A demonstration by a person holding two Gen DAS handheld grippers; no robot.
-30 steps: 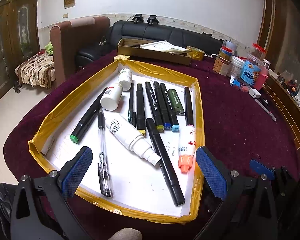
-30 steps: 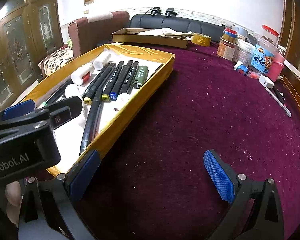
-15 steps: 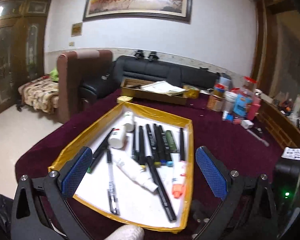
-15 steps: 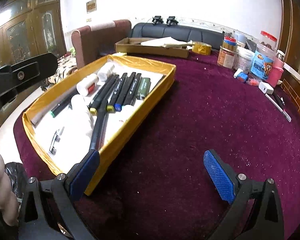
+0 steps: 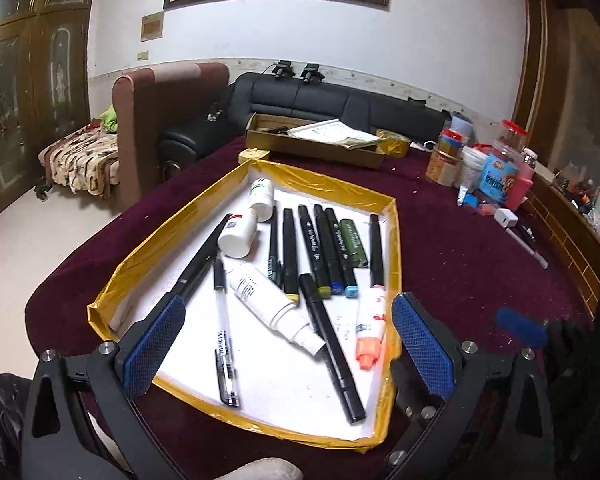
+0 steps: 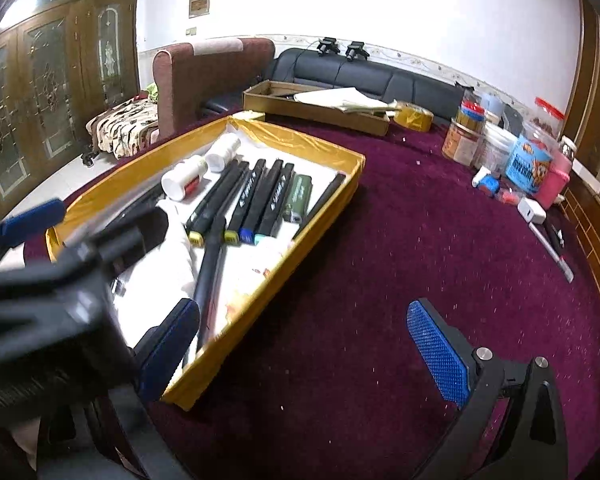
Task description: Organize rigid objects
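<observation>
A maroon-carpeted surface (image 5: 452, 264) carries a shallow yellow-edged tray (image 5: 324, 178) with a white floor, and that tray holds all the task's things. Several black markers (image 5: 312, 248) and a green one (image 5: 353, 242) lie side by side at the far end, which looks sorted. Nearer, a long black marker (image 5: 332, 344), a white tube (image 5: 270, 306), an orange-capped tube (image 5: 370, 330), a clear pen (image 5: 223, 328) and two white bottles (image 5: 238, 234) lie at mixed angles, so I judge much is left.

The left tongs (image 5: 288, 350) hang above the tray's near end, spread wide and empty. The right tongs (image 6: 304, 344) are also wide and empty, one pad over the tray's near corner, the other over bare carpet.

The left view shows the near clutter plainly; the right view hides much of it behind the blurred left tool, but shows more open carpet beside the tray and the jars (image 6: 528, 164) at the far edge.
</observation>
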